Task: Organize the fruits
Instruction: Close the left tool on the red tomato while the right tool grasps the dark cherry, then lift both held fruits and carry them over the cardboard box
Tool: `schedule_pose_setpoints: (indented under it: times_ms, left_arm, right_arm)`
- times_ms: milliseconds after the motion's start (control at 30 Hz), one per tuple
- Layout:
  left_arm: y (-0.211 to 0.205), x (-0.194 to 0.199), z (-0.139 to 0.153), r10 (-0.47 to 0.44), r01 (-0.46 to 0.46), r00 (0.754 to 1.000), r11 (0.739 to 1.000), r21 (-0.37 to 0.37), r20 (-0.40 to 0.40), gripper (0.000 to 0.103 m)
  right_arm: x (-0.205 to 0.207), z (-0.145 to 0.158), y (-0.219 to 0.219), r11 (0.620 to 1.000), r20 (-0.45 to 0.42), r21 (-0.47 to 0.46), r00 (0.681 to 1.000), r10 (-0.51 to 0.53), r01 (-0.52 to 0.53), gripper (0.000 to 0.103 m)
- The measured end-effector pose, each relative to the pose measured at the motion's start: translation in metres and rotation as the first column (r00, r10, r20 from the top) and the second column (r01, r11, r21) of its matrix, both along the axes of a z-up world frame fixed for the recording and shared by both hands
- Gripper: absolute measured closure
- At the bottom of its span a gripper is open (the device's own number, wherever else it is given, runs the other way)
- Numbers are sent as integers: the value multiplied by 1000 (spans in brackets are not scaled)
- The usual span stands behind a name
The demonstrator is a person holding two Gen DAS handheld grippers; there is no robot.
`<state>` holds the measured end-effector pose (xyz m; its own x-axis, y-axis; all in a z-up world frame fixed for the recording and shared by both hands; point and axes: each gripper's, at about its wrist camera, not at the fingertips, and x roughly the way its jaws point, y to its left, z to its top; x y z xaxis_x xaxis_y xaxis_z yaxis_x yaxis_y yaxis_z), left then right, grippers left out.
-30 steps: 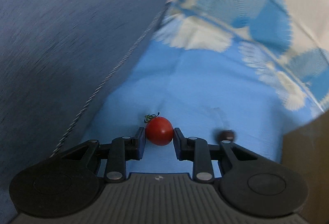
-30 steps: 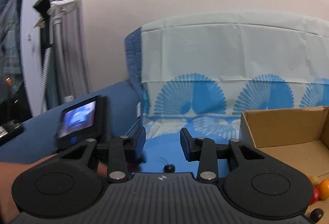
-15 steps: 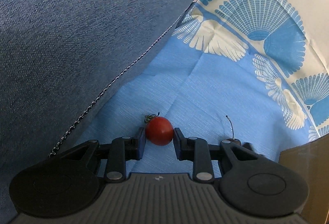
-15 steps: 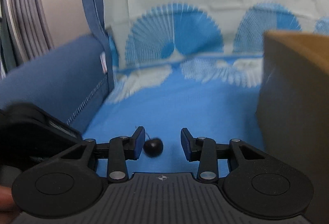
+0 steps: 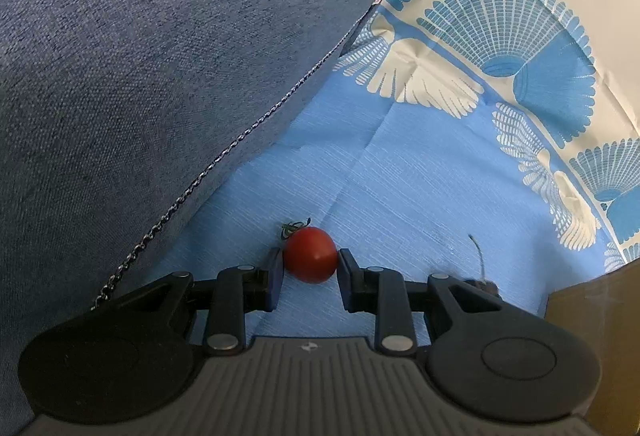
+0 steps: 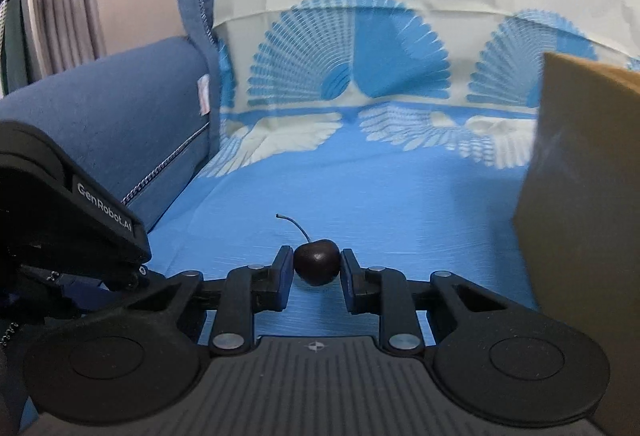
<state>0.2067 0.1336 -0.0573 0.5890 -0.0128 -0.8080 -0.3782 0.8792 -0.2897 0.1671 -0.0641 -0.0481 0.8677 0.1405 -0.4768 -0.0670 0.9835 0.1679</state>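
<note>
Both fruits lie on the blue cloth [image 5: 420, 172] near its left edge by the sofa arm [image 5: 160, 56]: left gripper [image 5: 310, 262] fingers pinch the cherry tomato [image 5: 310, 254], right gripper [image 6: 316, 264] fingers are closed on the dark cherry [image 6: 317, 262] across its sides, both likely light, soft, easily bruised.

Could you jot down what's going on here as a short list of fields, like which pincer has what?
left gripper: closed on a red cherry tomato
right gripper: closed on a dark cherry, stem up
surface: blue patterned cloth
beside the cloth: blue cushion
container: cardboard box, at the right edge
</note>
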Motion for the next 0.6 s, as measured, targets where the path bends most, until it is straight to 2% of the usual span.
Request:
schedule_pose_setpoints:
  times_ms: [100,267,400,500,600]
  left_arm:
    - [-7,-3,3,-33,33,999,999,28,3,71]
    - [-25,-19,19,-113,105,993,984,144,45,71]
    - [-36,-42,36,-171,149,981,966,212,90,71]
    - [-43,-64,46,-197,169,973,965,201,123,71]
    - [-51,-90,59,-227,203,956,969,140,186,71]
  right_arm:
    - [-14,5,-8,999,-16,13,999,-29,29,77]
    - [-50,21,-19,1000,-19,7,1000,-16,16,77]
    - [-90,46,-23,1000,38,-23,999,18,-17,77]
    - [-124,70,-29,998,109,-43,993,45,-41,77]
    - [-156,92,-40,997,179,-59,982,59,-49,77]
